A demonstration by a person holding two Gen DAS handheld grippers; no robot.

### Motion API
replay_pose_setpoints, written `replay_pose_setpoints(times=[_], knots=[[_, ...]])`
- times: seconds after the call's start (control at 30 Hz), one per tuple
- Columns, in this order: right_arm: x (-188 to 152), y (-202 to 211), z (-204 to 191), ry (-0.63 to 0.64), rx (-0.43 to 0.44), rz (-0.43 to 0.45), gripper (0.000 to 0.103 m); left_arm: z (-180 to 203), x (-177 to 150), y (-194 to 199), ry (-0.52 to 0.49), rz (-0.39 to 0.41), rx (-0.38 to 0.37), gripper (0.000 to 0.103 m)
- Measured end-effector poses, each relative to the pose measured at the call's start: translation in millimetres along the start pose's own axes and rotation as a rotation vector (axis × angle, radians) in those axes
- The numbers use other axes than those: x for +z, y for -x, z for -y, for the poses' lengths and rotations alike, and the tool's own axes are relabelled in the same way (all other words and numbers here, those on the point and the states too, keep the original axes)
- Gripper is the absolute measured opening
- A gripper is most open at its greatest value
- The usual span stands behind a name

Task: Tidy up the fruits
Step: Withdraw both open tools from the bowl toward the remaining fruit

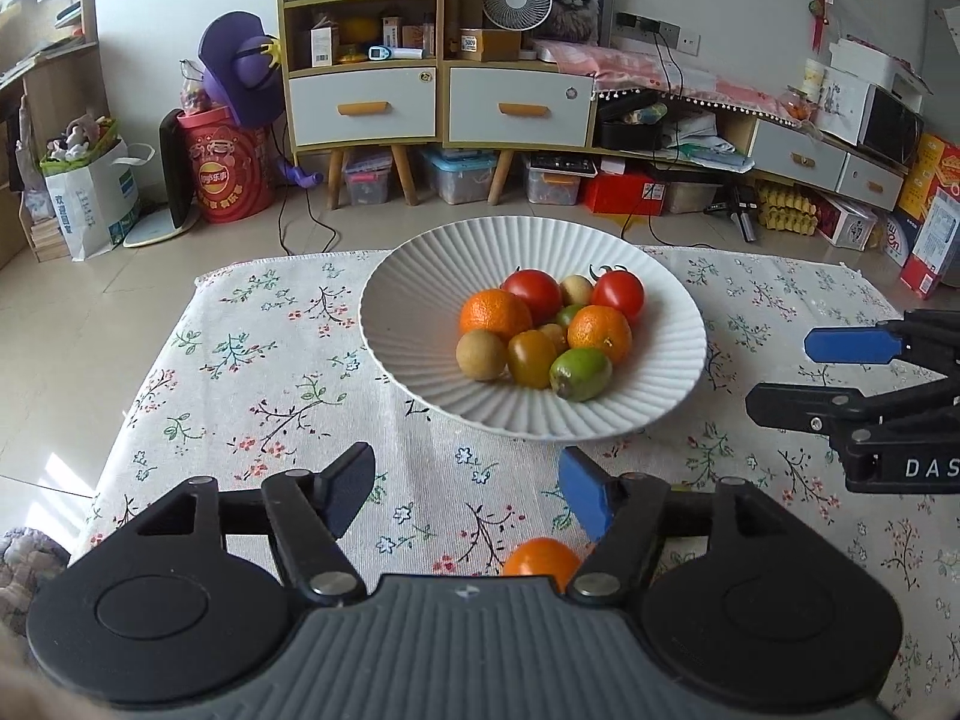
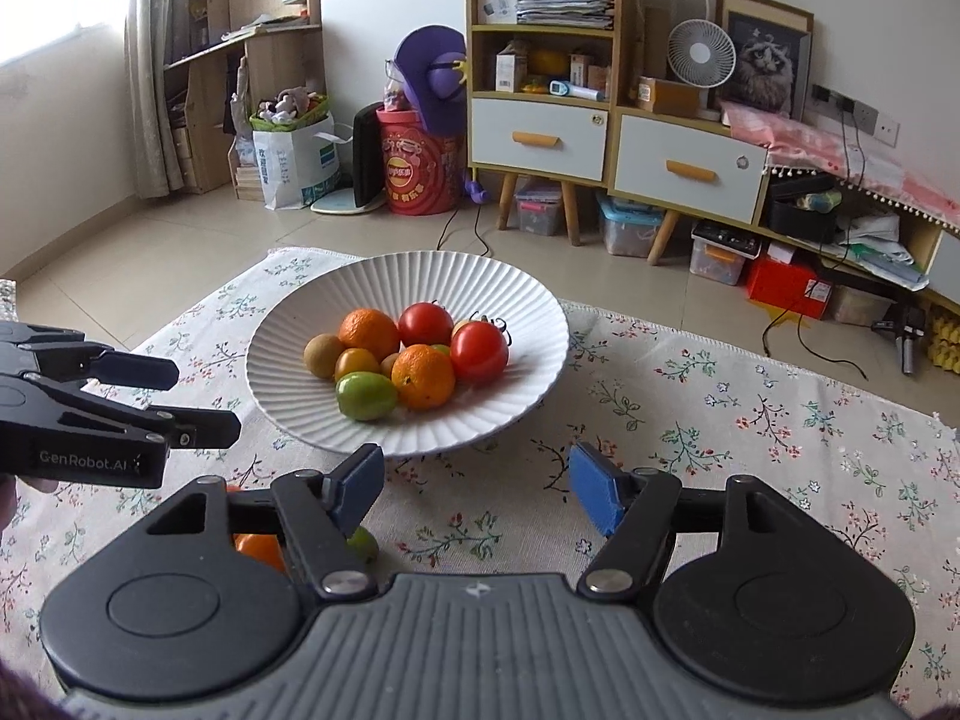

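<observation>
A white ribbed plate point(image 1: 660, 384) point(image 2: 288, 396) on the floral cloth holds two oranges point(image 1: 495, 313), two red tomatoes point(image 1: 618, 294), a green fruit point(image 1: 580, 373), a yellow tomato point(image 1: 531, 357) and a brown kiwi-like fruit point(image 1: 481, 354). My left gripper point(image 1: 468, 495) is open and empty, just short of the plate; an orange fruit point(image 1: 540, 558) lies on the cloth under it. My right gripper point(image 2: 474, 492) is open and empty; an orange fruit point(image 2: 259, 549) and a small green fruit point(image 2: 366, 543) lie by its left finger. Each gripper shows in the other's view: the right gripper point(image 1: 780, 375) and the left gripper point(image 2: 207, 399).
The table's far edge point(image 1: 300, 258) drops to a tiled floor. Behind stand a shelf cabinet with drawers point(image 1: 438, 96), a red drum point(image 1: 228, 174), storage boxes and cables.
</observation>
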State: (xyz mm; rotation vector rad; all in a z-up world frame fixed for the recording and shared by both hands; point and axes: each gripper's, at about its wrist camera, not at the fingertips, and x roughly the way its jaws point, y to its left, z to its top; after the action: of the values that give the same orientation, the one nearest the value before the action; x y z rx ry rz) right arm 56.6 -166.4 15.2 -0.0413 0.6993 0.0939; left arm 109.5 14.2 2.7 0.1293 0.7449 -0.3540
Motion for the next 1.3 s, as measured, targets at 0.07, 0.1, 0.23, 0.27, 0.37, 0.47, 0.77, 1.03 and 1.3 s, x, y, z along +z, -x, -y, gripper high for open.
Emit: replay_pose_setpoints(times=[0.07,0.1,0.23,0.27,0.37,0.47,0.77,1.03,1.3], knots=[[-4,3,-2,0.014,0.009,-0.002,0.069,-1,-3,3,-0.011,-0.001,-0.001,0.074],[-6,4,-4,0.019,0.013,-0.003,0.07,-1,-4,5,-0.016,0.0,-0.003,0.077],[-11,10,-9,0.029,0.033,-0.002,0.075,-1,-12,10,-0.034,-0.003,-0.011,0.083],[-11,10,-10,0.029,0.038,0.0,0.077,0,-14,11,-0.041,-0.004,-0.012,0.086],[-14,14,-13,0.025,0.06,0.003,0.082,-1,-23,14,-0.064,-0.008,-0.013,0.091],[-18,16,-17,0.041,0.079,-0.003,0.083,-3,-31,17,-0.082,-0.013,-0.022,0.092],[-27,19,-28,0.061,0.098,-0.012,0.093,-13,-50,22,-0.089,-0.019,-0.038,0.101],[-39,3,-32,0.077,0.082,-0.053,0.096,-15,-76,13,-0.068,-0.059,-0.067,0.101],[-47,-18,-31,0.077,0.041,-0.1,0.096,4,-83,4,-0.096,-0.033,-0.099,0.101]])
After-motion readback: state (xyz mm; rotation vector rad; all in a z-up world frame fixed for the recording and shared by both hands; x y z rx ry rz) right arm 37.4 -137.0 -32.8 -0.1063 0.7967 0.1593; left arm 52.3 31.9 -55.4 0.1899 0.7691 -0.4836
